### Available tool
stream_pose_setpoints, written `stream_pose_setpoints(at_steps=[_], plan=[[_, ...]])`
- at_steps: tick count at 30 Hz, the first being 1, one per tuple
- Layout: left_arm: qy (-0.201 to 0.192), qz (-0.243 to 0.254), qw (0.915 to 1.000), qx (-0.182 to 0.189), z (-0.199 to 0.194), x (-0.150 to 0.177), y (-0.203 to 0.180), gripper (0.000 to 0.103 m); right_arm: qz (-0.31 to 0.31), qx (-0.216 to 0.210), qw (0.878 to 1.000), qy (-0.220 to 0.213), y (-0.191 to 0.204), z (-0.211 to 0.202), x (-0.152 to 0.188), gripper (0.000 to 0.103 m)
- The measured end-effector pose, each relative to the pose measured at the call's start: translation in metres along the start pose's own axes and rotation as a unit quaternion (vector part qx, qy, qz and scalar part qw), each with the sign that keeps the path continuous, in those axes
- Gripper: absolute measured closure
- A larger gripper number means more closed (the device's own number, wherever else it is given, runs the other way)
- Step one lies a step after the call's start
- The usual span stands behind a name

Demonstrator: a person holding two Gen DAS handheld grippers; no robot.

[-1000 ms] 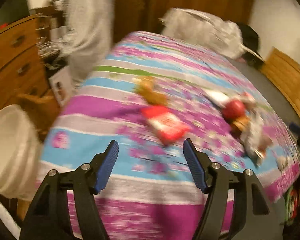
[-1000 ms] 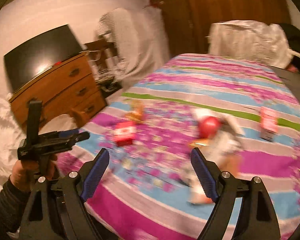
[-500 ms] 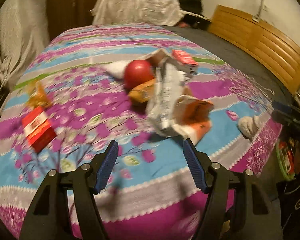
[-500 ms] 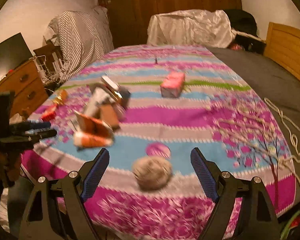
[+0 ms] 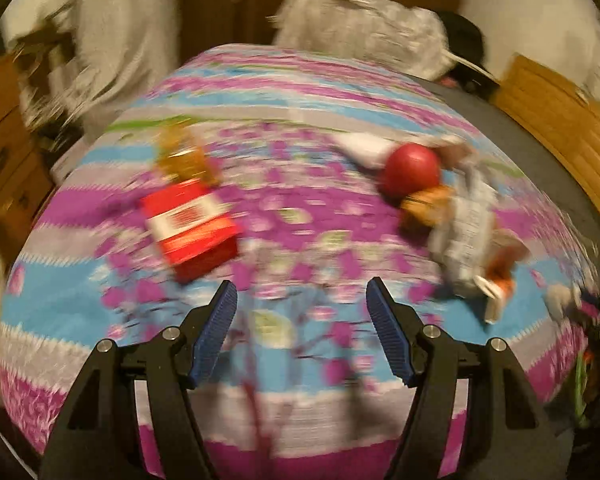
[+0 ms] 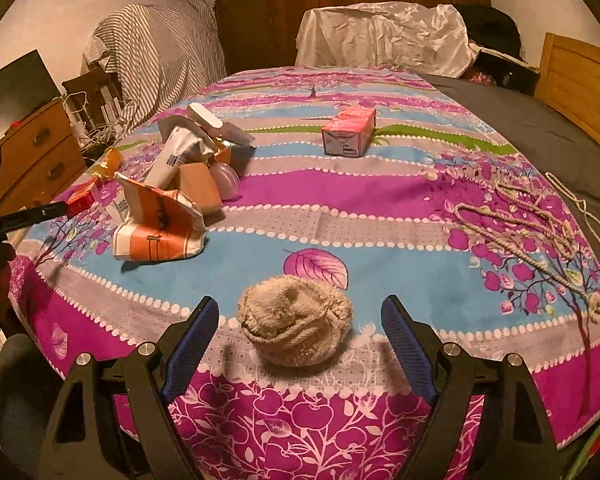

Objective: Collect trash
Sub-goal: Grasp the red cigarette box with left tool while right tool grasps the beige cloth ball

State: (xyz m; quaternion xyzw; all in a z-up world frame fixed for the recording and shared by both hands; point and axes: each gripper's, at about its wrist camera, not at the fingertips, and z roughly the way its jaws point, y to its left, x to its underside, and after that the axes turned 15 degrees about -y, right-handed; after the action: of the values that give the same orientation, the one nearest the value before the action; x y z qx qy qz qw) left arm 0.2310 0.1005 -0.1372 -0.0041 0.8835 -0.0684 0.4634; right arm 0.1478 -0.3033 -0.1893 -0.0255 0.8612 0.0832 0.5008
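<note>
Presently: right gripper [image 6: 300,320] wide open, empty, a beige yarn ball [image 6: 295,320] between its fingers untouched on the bedspread [image 6: 380,220]; left gripper [image 5: 302,306] open, empty, above the bedspread near a red box [image 5: 190,226].

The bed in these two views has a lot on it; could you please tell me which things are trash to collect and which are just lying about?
Likely trash:
- torn orange wrapper
- crumpled white packet
- red box
- pink carton

Probably just lying about:
- beige yarn ball
- loose cord
- striped cloth
- wooden dresser
</note>
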Motion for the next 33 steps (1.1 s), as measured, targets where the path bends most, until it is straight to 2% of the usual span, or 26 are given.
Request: stream_pose_setpoints(at_steps=[1,3,6,7,8,9,10,11,14,16,18,21,23,25,27,29,33], plan=[[0.000,-0.016,0.9999,-0.002,-0.001,-0.001,0.008,0.039,0.000,0.000,1.000,0.003,0.000,0.002,0.002,0.019],[-0.003,-0.010,0.9999,0.002,-0.001,-0.003,0.004,0.039,-0.006,0.002,1.000,0.010,0.003,0.009,0.007,0.019],[0.003,0.047,0.9984,0.032,0.005,-0.002,-0.027,0.039,-0.009,0.005,1.000,0.012,0.006,0.018,0.010,0.019],[0.003,0.069,0.9973,0.027,0.009,-0.003,-0.033,0.039,-0.008,0.007,1.000,0.014,0.006,0.022,0.011,0.019],[-0.003,0.073,0.9973,0.007,0.011,-0.005,-0.033,0.038,-0.008,0.011,1.000,0.013,0.007,0.024,0.010,0.019],[-0.012,0.043,0.9988,-0.021,0.012,-0.011,-0.021,0.035,-0.008,0.012,1.000,0.011,0.006,0.025,0.011,0.019],[-0.015,0.017,0.9992,-0.032,0.012,-0.013,-0.012,0.031,-0.007,0.013,1.000,0.009,0.008,0.026,0.010,0.019],[-0.023,-0.022,0.9977,-0.059,0.013,-0.018,0.007,0.027,-0.007,0.013,1.000,0.008,0.008,0.027,0.010,0.019],[-0.025,-0.048,0.9910,-0.122,0.022,-0.025,0.036,0.015,-0.011,0.015,1.000,0.013,0.009,0.031,0.012,0.019],[-0.011,-0.075,0.9859,-0.150,0.037,-0.028,0.052,0.015,-0.010,0.012,1.000,0.015,0.009,0.033,0.012,0.019],[-0.005,-0.077,0.9846,-0.157,0.049,-0.031,0.055,0.014,-0.009,0.011,1.000,0.015,0.009,0.034,0.012,0.019],[0.028,-0.058,0.9850,-0.160,0.075,-0.034,0.052,0.012,-0.005,0.009,1.000,0.016,0.011,0.034,0.011,0.019],[0.036,-0.039,0.9825,-0.179,0.083,-0.032,0.052,0.012,-0.005,0.006,1.000,0.015,0.012,0.033,0.011,0.019],[0.042,-0.044,0.9801,-0.189,0.087,-0.030,0.057,0.013,-0.005,0.005,1.000,0.013,0.013,0.033,0.012,0.020],[0.043,-0.062,0.9766,-0.201,0.086,-0.027,0.066,0.026,-0.002,0.008,1.000,0.011,0.013,0.034,0.012,0.021],[0.039,-0.064,0.9757,-0.206,0.084,-0.026,0.069,0.049,0.004,0.012,1.000,0.009,0.009,0.033,0.011,0.023],[0.034,-0.058,0.9760,-0.207,0.082,-0.025,0.066,0.049,0.013,0.026,1.000,0.011,0.001,0.034,0.010,0.027]])
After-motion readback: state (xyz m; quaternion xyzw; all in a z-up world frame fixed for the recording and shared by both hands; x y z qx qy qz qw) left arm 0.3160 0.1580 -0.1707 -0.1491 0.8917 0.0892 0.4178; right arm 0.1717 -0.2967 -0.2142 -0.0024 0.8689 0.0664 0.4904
